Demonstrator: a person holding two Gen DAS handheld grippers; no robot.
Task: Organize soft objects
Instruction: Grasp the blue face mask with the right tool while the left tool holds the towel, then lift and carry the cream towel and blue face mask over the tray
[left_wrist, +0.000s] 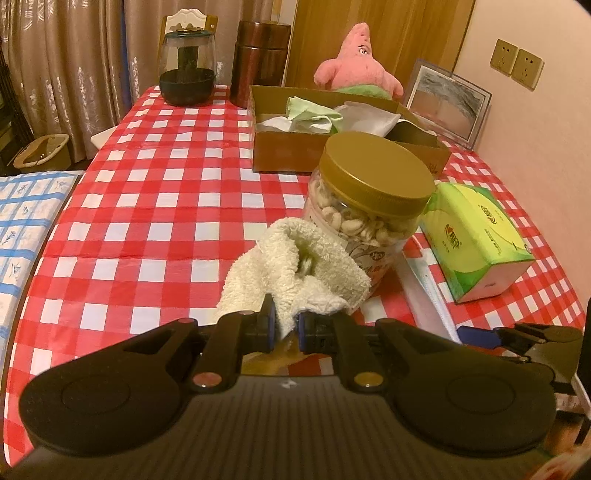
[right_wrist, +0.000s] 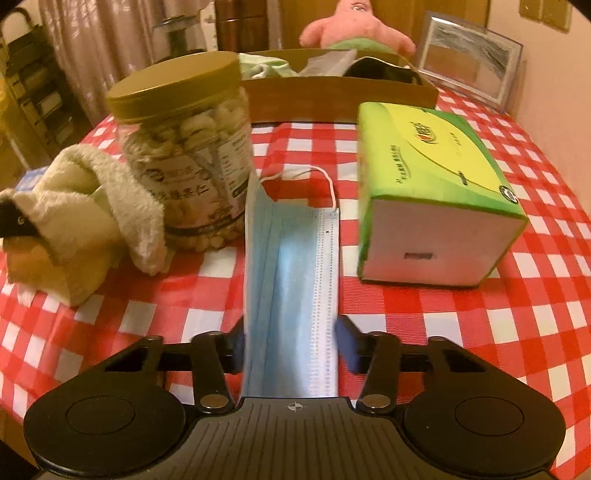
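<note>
Face mask (right_wrist: 291, 280) lies flat on the checked tablecloth (right_wrist: 461, 332) between the right gripper (right_wrist: 291, 349) jaws, which straddle its near end, left pad about touching, right pad just clear. Left gripper (left_wrist: 284, 325) is nearly shut on a cream towel (left_wrist: 295, 266) leaning on the nut jar (left_wrist: 365, 206). Farther off, the cardboard box (left_wrist: 291, 151) holds cloths. Thin fabric may slip free; dragging the towel could topple the jar.

The checked table (right_wrist: 480, 314) carries a face mask (right_wrist: 291, 266) between the right claw's (right_wrist: 291, 343) jaws, a nut jar (right_wrist: 188, 166) ahead-left, a tissue pack (right_wrist: 436, 192) ahead-right, and a cardboard box (right_wrist: 332, 96) beyond.
</note>
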